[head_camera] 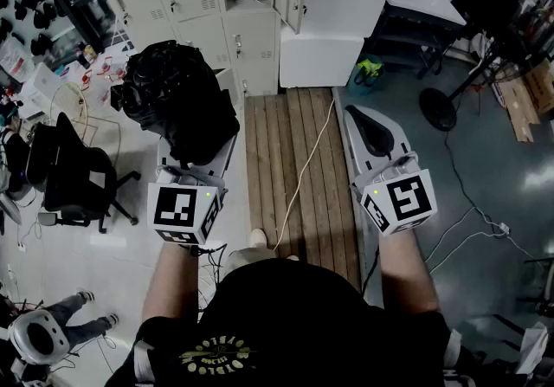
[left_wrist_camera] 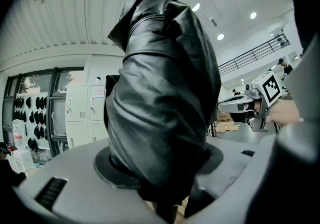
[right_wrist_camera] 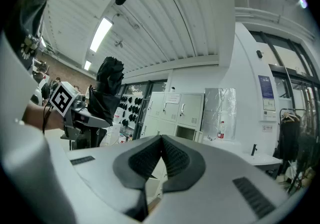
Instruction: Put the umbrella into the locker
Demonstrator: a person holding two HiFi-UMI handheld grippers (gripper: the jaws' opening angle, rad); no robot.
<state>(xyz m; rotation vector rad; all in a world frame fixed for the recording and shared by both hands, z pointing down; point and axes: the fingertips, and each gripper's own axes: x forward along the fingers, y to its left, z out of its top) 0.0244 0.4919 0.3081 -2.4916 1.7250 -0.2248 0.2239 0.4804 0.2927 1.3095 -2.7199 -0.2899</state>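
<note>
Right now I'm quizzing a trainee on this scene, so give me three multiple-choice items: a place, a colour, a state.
1. Where is the umbrella? A on a shelf; B between the jaws of the left gripper; C on a hook.
2. Its colour? A red; B black; C yellow.
3. The jaws of the right gripper? A shut, empty; B wide open; C shut on a bottle.
Key: B, the jaws clamp its folded fabric; B, the fabric is black; A, the pads meet with nothing between.
</note>
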